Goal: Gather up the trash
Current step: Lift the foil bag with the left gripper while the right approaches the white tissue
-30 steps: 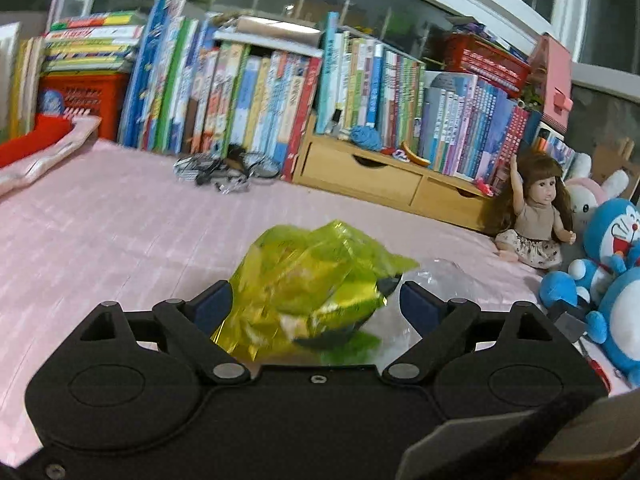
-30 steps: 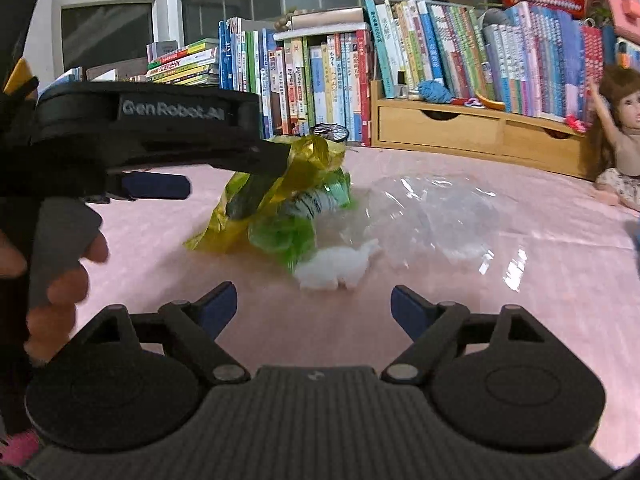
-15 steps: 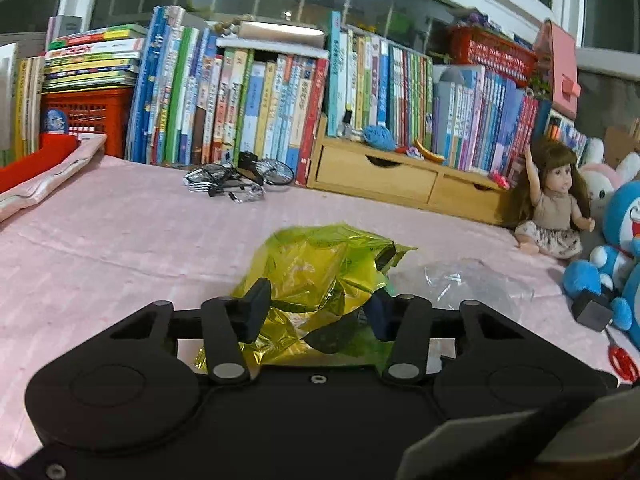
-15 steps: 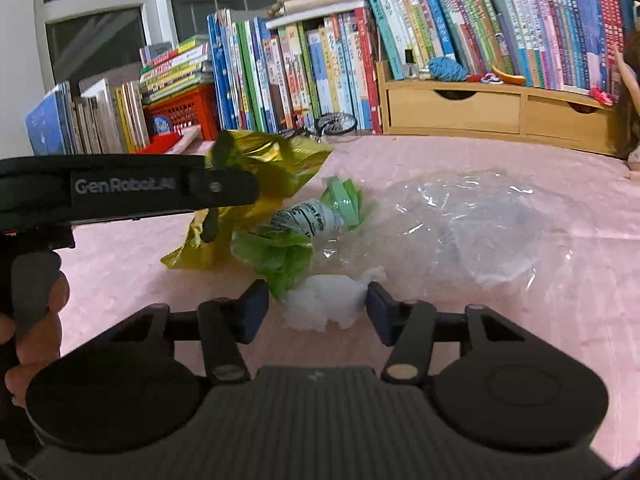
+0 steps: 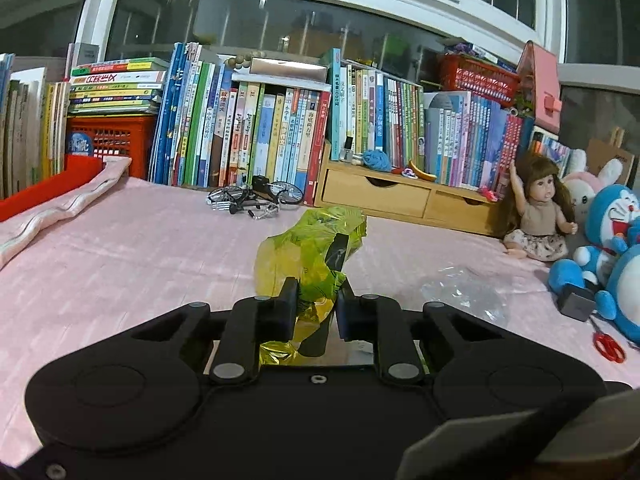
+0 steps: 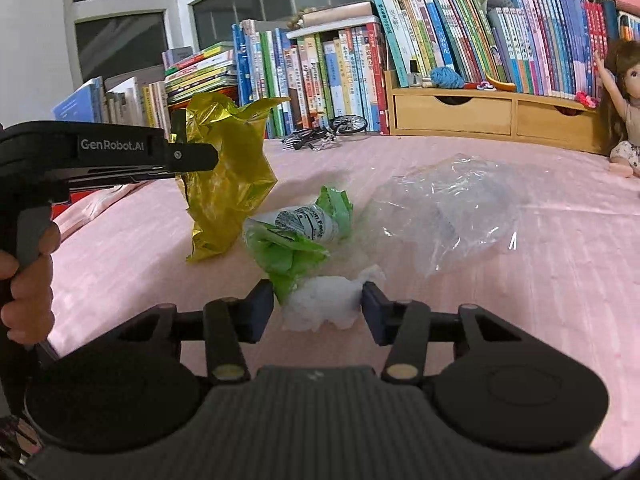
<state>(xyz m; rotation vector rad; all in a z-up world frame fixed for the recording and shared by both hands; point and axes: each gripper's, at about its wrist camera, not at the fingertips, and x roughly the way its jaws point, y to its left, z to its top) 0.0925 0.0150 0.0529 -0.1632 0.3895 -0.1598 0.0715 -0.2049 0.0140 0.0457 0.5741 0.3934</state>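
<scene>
Lying crumpled on the pink cloth [image 6: 540, 280], the clear plastic bag [image 6: 452, 204] and green wrapper [image 6: 296, 236] show fully only in the right wrist view. The left gripper [image 5: 312, 304] pinches the glossy yellow bag [image 5: 308, 256], lifting it upright. The right gripper's [image 6: 318, 306] parted fingers bracket a white tissue wad [image 6: 324, 304].

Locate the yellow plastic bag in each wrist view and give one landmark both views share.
Left wrist: the yellow plastic bag is at centre, pinched in the left gripper.
Right wrist: the same bag hangs left of centre from that gripper, above the pink cloth.
Shared landmark: the toy bicycle before the books.
</scene>
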